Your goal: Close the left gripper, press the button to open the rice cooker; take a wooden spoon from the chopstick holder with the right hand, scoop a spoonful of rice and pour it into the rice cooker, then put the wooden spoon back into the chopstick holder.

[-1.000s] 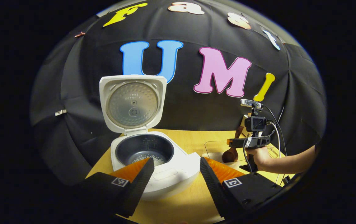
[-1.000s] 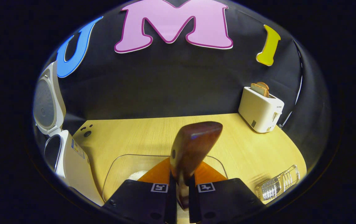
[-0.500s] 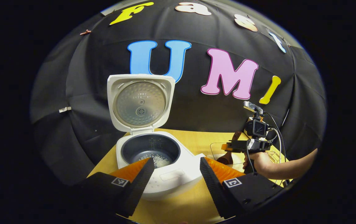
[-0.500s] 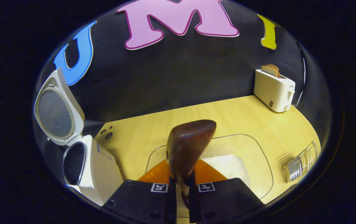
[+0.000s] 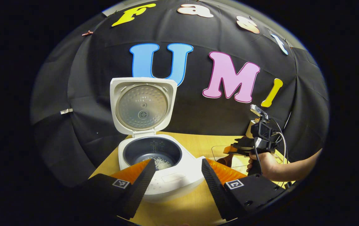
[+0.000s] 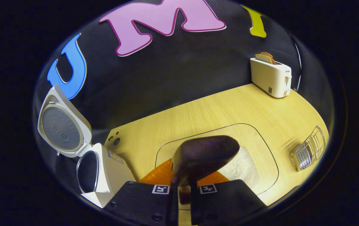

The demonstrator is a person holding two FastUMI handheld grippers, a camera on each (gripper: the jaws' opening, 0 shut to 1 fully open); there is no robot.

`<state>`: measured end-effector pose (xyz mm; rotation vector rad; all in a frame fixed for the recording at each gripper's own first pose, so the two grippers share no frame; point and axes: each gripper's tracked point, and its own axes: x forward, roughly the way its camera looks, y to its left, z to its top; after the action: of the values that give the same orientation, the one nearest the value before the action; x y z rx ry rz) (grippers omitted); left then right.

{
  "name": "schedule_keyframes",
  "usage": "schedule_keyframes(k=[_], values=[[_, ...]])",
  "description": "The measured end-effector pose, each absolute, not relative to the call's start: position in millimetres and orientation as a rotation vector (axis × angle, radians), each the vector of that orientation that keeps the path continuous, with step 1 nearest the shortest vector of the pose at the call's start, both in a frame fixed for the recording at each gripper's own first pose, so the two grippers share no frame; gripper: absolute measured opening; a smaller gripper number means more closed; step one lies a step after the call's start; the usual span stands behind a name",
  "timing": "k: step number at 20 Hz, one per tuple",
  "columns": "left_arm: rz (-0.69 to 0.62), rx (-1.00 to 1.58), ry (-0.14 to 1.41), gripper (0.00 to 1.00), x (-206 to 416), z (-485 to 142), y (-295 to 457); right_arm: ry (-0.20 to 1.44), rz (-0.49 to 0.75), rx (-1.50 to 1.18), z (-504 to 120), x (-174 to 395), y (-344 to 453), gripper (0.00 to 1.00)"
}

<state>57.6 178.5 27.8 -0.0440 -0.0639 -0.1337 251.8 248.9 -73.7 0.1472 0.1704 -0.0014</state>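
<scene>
The white rice cooker (image 5: 167, 175) stands with its lid (image 5: 143, 105) raised, a little rice lying in the dark inner pot (image 5: 152, 152). My left gripper (image 5: 177, 175) hovers open just in front of it. My right gripper (image 6: 184, 191) is shut on the handle of the dark wooden spoon (image 6: 204, 157), whose bowl tips down over the white rice (image 6: 239, 164) in the clear tray (image 6: 261, 147). The left gripper view has the right gripper (image 5: 234, 150) off to the right, over the tray. The metal chopstick holder (image 6: 308, 149) sits at the table's right side.
A white toaster (image 6: 270, 77) with bread in it stands at the back right of the wooden table (image 6: 214, 110). The rice cooker (image 6: 104, 174) sits left of the tray in the right gripper view. A hand (image 5: 261, 161) holds the right gripper.
My right gripper has pitched downward, lowering the spoon's bowl toward the rice in the tray. The left gripper has stayed open and shifted slightly.
</scene>
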Motion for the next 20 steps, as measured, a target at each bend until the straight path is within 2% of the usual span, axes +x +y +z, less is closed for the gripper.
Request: schedule_keyframes(k=[13,20], values=[[-0.117,-0.017,-0.084,0.95,47,36,178,0.112,-0.017,0.320,-33,228,216,0.19],[-0.114,-0.015,-0.100,0.95,40,42,174,0.072,0.026,0.375,10,215,219,0.19]])
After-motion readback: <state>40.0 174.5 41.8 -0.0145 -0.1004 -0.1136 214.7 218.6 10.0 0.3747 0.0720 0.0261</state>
